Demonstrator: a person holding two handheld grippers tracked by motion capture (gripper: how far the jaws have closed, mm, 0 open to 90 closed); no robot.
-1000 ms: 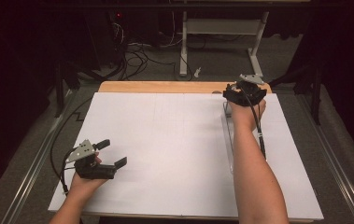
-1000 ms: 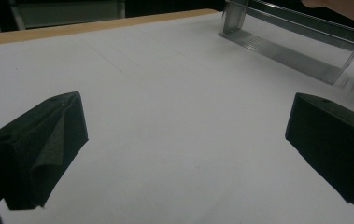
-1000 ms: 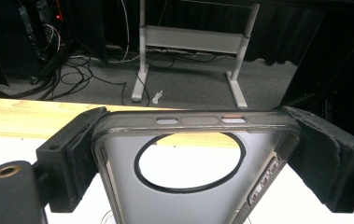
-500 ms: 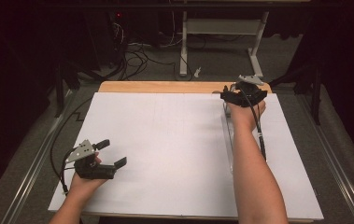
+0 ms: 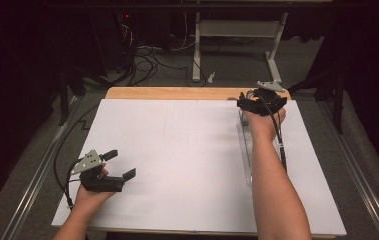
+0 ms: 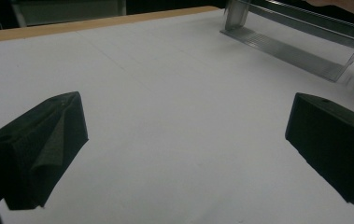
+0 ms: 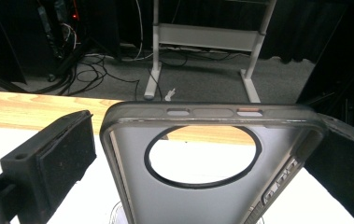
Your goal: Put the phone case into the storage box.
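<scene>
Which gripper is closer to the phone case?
Right. The right gripper has the phone case between its jaws at the table's far right. The left gripper sits open at the near left corner, far across the white sheet from it.

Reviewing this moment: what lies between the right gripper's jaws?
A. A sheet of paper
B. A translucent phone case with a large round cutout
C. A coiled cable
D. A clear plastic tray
B: in the right gripper view the phone case, grey and translucent with a round hole, stands between the right gripper jaws; whether they clamp it is unclear.
</scene>
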